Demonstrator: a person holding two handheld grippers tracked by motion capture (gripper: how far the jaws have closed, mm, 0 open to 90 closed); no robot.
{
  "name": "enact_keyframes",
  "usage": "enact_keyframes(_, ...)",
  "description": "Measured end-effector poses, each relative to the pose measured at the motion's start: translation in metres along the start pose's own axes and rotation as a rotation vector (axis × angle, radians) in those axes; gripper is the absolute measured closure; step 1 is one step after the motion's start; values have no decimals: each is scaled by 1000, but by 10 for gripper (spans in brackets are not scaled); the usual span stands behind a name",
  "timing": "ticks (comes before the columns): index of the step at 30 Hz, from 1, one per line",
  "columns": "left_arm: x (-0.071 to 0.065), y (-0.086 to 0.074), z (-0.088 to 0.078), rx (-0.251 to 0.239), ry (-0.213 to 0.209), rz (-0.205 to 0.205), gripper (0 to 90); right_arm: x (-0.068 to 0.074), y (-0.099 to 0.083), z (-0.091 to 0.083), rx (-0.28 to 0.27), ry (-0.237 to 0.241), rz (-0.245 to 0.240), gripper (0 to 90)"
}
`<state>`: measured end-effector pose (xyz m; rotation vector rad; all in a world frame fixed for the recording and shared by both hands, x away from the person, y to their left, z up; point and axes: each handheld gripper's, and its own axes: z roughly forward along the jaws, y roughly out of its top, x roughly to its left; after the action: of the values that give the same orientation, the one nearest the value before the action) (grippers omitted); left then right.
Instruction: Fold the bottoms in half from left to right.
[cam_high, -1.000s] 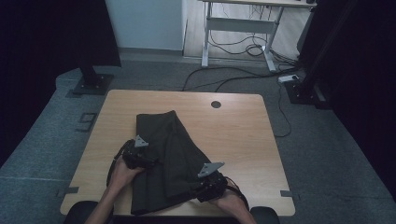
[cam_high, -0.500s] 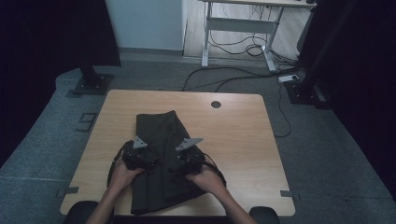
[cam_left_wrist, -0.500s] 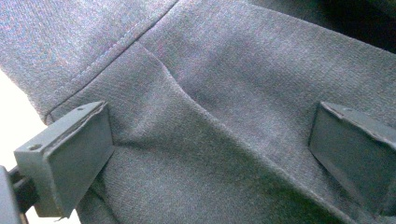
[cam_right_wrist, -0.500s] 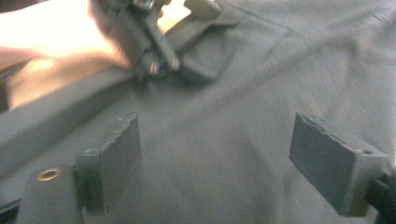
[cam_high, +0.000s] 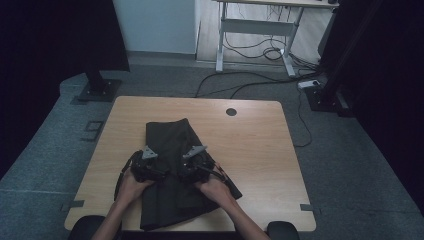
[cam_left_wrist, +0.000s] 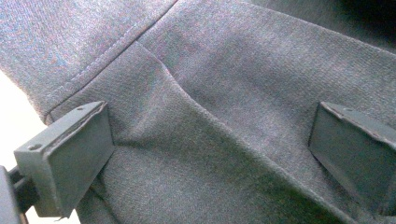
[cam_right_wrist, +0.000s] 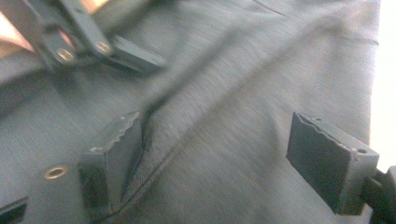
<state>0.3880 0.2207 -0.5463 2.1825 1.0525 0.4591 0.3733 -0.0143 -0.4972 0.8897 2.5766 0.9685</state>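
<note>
The dark folded garment (cam_high: 175, 175) lies on the wooden worktop (cam_high: 260, 150), its long axis running from the near edge up toward the far side and leaning a little to the left, its near end reaching almost to the worktop's front edge. There is bare wood on both sides, more on the right, and a wide bare strip beyond the cloth up to the round cable hole (cam_high: 231, 112). Both forearms come in from the bottom and meet over the middle of the cloth, hands low and close together. The left gripper (cam_high: 150, 167) sits at the garment's left side, its fingers (cam_left_wrist: 70, 154) spread wide with a seamed fold of fabric (cam_left_wrist: 210, 116) between them, not pinched. The right gripper (cam_high: 192, 165) is just beside it, its fingers (cam_right_wrist: 112, 158) also spread, having just eased slightly closer, with cloth and a seam between them but unpressed.
</note>
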Motion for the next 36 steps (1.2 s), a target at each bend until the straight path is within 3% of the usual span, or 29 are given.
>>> enact_keyframes(7,0,0,0,1,-1,0,0,-43,-36,-37,-23,-36,87,201)
enact_keyframes(15,2,0,-1,-3,-12,-1,0,-80,-75,-71,-22,-102,167,205)
enact_keyframes(18,2,3,-2,9,-15,-11,0,-84,-76,-82,-58,-92,186,200)
enact_keyframes(21,0,7,-7,11,-2,-12,5,-72,-65,-86,-112,-14,176,196)
enact_keyframes(24,-2,7,-11,9,6,-7,15,-56,-55,-81,-120,62,146,201)
enact_keyframes(26,-3,6,-13,8,1,-3,23,-46,-51,-73,-79,89,112,296)
enact_keyframes(29,-2,5,-14,15,2,-1,29,-36,-54,-57,52,118,58,691)
enact_keyframes(31,-2,5,-16,12,3,-6,34,-36,-59,-54,85,114,44,863)
enact_keyframes(36,-1,5,-23,3,-4,-27,40,-54,-64,-76,74,-3,69,883)
